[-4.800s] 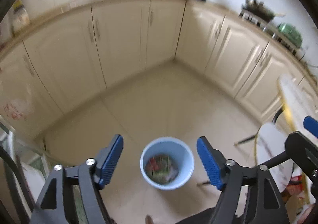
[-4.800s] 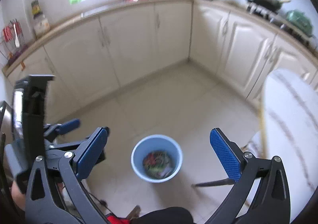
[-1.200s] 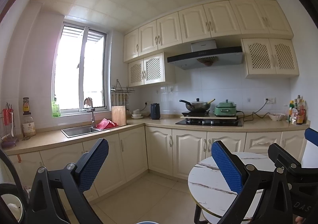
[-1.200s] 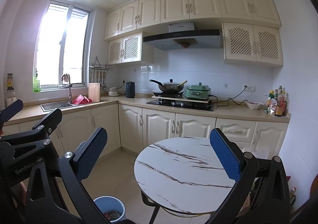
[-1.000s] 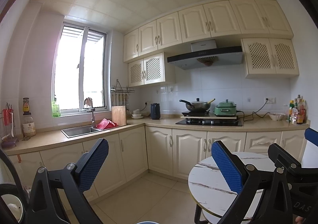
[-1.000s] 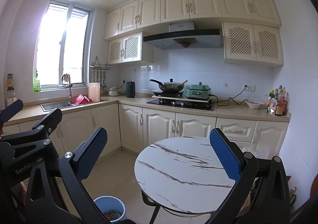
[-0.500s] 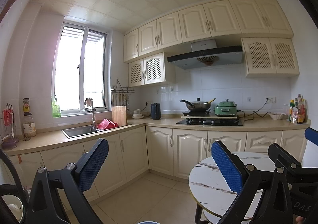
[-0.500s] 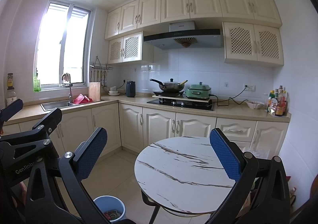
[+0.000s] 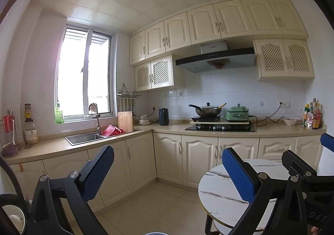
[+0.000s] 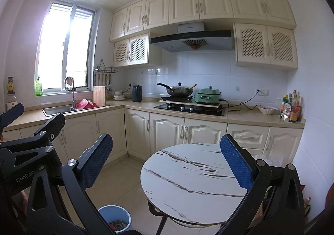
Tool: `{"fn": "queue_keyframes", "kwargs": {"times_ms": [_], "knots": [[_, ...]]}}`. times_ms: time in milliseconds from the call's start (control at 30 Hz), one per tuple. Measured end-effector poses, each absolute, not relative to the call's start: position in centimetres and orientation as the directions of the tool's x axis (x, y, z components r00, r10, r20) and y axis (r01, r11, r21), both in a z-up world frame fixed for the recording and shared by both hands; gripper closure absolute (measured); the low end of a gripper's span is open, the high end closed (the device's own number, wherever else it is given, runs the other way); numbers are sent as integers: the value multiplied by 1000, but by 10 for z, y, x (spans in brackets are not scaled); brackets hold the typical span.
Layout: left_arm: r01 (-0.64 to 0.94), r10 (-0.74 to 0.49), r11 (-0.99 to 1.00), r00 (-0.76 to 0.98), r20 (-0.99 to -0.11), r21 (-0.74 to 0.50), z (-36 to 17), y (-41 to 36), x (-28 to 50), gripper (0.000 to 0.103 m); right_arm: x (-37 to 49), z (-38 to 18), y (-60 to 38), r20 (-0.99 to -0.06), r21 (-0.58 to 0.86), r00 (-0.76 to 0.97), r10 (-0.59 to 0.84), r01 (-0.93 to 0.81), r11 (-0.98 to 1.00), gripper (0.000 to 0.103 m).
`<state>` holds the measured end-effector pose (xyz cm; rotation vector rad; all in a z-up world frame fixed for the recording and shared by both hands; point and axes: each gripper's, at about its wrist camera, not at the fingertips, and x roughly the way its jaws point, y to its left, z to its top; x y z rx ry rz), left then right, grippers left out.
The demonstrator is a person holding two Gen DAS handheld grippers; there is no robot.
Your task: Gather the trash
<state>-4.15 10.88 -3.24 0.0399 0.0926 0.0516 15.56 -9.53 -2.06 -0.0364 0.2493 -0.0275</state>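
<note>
A light blue bin [image 10: 115, 219] with colourful scraps inside stands on the floor, low in the right wrist view, left of the round marble-top table [image 10: 187, 180]. Only its rim [image 9: 156, 233] peeks in at the bottom edge of the left wrist view. My right gripper [image 10: 167, 166] is held level and open, nothing between its blue pads. My left gripper [image 9: 168, 174] is open too and holds nothing. The left gripper's black frame [image 10: 31, 143] shows at the left of the right wrist view. No loose trash shows on the table.
Cream cabinets [image 10: 167, 130] run along an L-shaped counter with a sink [image 10: 60, 109], a cutting board, a kettle, a hob with a wok [image 10: 179, 90] and a green cooker. Bottles [image 10: 291, 107] stand at the far right. The tiled floor [image 9: 150, 210] lies open between cabinets and table.
About five seconds ago both grippers pointed down at the bin on the floor; they have since tilted up to face the kitchen. Over the last second nothing has visibly moved.
</note>
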Motion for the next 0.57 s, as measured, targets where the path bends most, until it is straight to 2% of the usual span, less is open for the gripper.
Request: {"fn": "queue_keyframes", "kwargs": {"times_ms": [567], "knots": [[-45, 49, 998, 995, -92, 45, -29, 121, -36, 1, 158, -20, -98, -247, -39, 968, -32, 23, 999, 0]]}}
